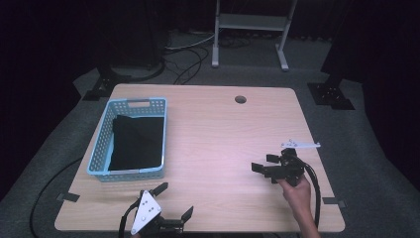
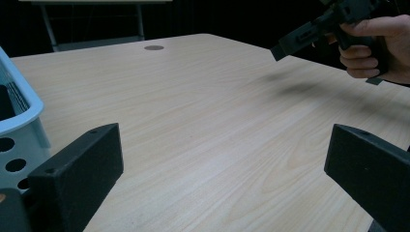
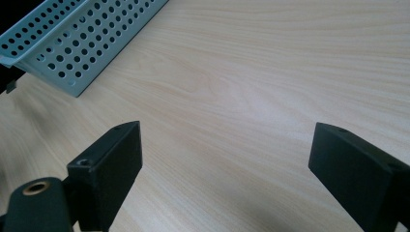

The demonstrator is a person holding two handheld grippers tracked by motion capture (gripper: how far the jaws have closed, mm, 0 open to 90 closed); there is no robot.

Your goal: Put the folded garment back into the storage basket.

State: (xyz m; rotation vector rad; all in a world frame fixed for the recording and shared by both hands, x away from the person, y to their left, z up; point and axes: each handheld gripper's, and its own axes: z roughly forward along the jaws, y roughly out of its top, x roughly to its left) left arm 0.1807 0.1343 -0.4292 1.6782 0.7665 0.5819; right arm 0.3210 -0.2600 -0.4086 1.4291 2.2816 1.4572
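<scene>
Currently both my tongs gape, empty: left tongs (image 1: 174,201) at 6 o'clock of bench (image 1: 218,129), right tongs (image 1: 263,163) at 4. Dark cloth (image 1: 137,141) already lying in blue basket (image 1: 99,148) at 9. Stowing looks done; nothing left loose on bench.

My left gripper (image 1: 173,203) is matte black with blocky rectangular jaws, topped by a grey three-cornered plate (image 1: 145,211) dotted with small holes. My black right gripper (image 1: 265,162) trails a thick black cable (image 1: 314,186); my hand (image 1: 296,191) is bare, no sleeve visible.
</scene>
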